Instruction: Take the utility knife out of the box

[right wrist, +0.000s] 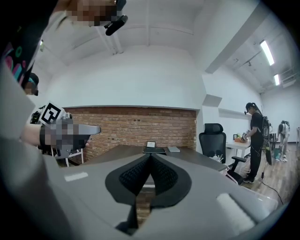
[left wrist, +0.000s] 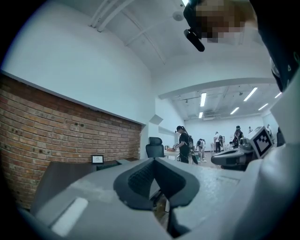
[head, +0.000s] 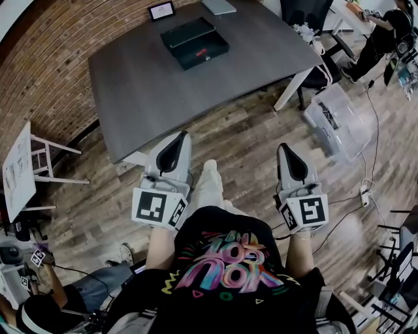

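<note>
An open black box (head: pixel 194 42) lies at the far end of the dark grey table (head: pixel 157 91). A small red thing (head: pixel 201 51) shows inside it; I cannot tell whether it is the utility knife. Both grippers are held close to the person's body, well short of the table. My left gripper (head: pixel 183 134) is shut with nothing in it, pads meeting at the tip (left wrist: pixel 154 159). My right gripper (head: pixel 283 147) is shut and empty too (right wrist: pixel 150 155). In the right gripper view the box (right wrist: pixel 154 150) sits far ahead on the table.
A small framed screen (head: pixel 161 10) and a grey flat device (head: pixel 219 6) lie behind the box. A white stand (head: pixel 29 169) is at the left, a clear plastic bin (head: pixel 339 121) and cables at the right. A black office chair (right wrist: pixel 213 136) and people stand beyond.
</note>
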`<act>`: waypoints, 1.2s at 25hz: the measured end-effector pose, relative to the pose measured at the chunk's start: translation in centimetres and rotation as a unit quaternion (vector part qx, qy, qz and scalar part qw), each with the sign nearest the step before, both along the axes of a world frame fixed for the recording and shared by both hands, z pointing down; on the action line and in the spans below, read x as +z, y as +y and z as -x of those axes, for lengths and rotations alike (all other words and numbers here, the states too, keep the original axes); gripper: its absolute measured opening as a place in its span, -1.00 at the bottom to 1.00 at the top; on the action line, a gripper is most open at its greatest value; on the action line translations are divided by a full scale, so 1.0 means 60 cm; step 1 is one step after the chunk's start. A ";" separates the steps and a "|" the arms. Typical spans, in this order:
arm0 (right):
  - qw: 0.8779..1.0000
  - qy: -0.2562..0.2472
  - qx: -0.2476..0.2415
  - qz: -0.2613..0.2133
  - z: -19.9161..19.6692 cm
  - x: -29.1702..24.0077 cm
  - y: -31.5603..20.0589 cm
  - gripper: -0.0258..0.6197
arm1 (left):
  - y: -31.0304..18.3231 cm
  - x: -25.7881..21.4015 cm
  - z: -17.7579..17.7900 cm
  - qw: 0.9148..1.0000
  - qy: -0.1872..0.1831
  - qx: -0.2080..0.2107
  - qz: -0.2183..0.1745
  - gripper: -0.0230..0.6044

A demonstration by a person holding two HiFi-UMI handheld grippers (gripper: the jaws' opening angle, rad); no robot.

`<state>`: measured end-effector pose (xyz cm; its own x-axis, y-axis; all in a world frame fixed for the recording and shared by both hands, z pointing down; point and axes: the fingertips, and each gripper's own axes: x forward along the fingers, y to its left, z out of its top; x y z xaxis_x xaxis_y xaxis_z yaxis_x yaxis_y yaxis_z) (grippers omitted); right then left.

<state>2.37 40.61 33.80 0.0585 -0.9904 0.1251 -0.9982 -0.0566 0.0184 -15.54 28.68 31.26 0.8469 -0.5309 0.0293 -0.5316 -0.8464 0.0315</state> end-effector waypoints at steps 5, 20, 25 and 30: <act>1.000 -0.011 -0.005 0.009 -0.028 0.020 -0.053 -0.92 | -0.051 0.014 -0.026 1.000 -0.004 -0.005 0.006 -0.93; 1.000 -0.008 -0.008 0.021 -0.092 0.015 -0.329 -0.92 | -0.331 0.006 -0.084 1.000 -0.004 -0.008 0.007 -0.93; 1.000 -0.004 0.000 0.023 -0.103 0.019 -0.396 -0.92 | -0.400 0.011 -0.097 1.000 -0.001 -0.001 0.008 -0.93; 1.000 -0.002 0.003 0.029 -0.100 0.030 -0.446 -0.92 | -0.447 0.028 -0.091 1.000 0.000 -0.001 0.015 -0.93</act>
<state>8.39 13.87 35.59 0.0636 -0.9811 0.1827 -0.9980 -0.0615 0.0169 -10.05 1.84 32.93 0.8458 -0.5316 0.0447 -0.5335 -0.8439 0.0574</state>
